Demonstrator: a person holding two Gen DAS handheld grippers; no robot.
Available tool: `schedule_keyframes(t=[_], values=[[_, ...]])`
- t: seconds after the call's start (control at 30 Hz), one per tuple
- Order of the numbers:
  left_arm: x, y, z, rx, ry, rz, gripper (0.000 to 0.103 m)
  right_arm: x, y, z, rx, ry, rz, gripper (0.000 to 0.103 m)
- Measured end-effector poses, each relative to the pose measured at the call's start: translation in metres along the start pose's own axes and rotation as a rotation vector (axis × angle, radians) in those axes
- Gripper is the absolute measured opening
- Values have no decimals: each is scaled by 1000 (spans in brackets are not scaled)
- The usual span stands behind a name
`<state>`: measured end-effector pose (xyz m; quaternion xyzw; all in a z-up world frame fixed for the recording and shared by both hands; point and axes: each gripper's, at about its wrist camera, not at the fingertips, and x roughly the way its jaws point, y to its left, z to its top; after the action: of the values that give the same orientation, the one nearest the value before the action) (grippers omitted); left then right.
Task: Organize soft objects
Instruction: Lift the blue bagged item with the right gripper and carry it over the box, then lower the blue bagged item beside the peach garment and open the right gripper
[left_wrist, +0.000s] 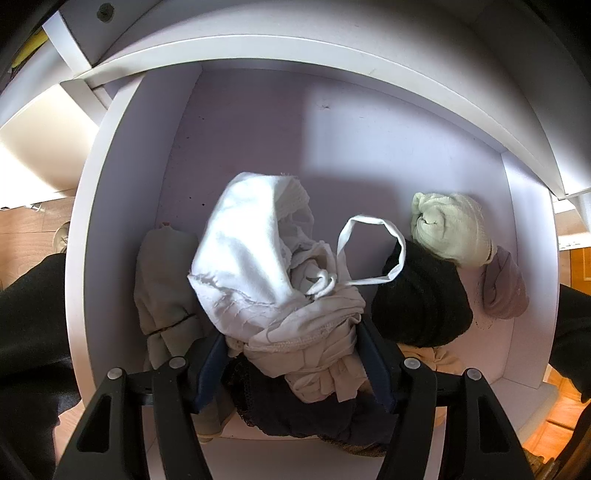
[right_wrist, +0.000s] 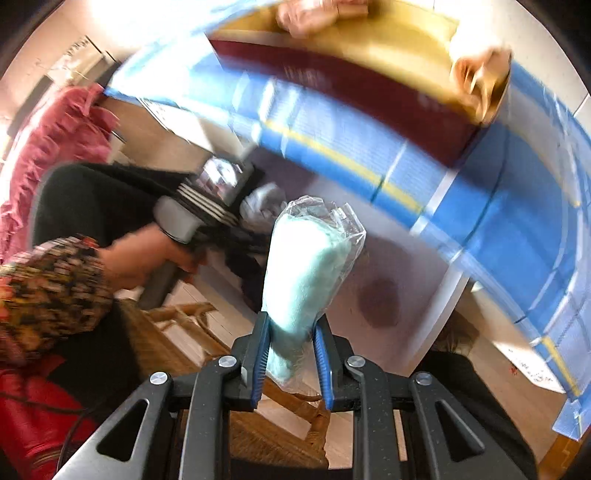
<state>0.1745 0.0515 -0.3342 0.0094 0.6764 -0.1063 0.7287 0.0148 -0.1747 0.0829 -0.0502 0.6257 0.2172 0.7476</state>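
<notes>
Left gripper (left_wrist: 291, 354): angled down into the white drawer (left_wrist: 110, 177), jaws clamped on a bunched white garment (left_wrist: 258, 266) lying among other rolled cloths.
Right gripper (right_wrist: 290, 354): held up clear of the drawer, jaws narrow, pinching a pale green cloth in clear plastic wrap (right_wrist: 306, 266).
Left hand (right_wrist: 147, 258): grips its tool's handle, blurred.

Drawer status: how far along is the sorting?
Done: a pale green bundle, black bundle and mauve piece lie in the white drawer. In hand: the left gripper holds a white garment over it; the right gripper grips a bagged aqua cloth. Left: placing both.
</notes>
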Motion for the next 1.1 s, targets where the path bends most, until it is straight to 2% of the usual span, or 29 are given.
schedule_keyframes(t=[0.17, 0.3, 0.4, 0.53, 0.67, 0.87, 1.1], values=[[2, 0, 0, 14, 6, 6, 66, -70, -5, 27, 9, -115, 15, 22], [2, 1, 0, 16, 10, 6, 66, -108, -17, 62, 12, -195, -47, 22], [1, 2, 0, 19, 11, 7, 66, -120, -35, 100, 56, -222, -76, 22], [1, 3, 1, 13, 12, 1, 66, -114, -67, 150, 134, -227, -130, 22], [2, 4, 0, 13, 17, -4, 66, -99, -88, 185, 211, -229, -144, 22], [4, 7, 0, 18, 27, -7, 65, -70, -97, 226, 234, -204, -204, 22], [6, 10, 1, 2, 28, -21, 65, -34, -107, 255, 241, -126, -277, 22]])
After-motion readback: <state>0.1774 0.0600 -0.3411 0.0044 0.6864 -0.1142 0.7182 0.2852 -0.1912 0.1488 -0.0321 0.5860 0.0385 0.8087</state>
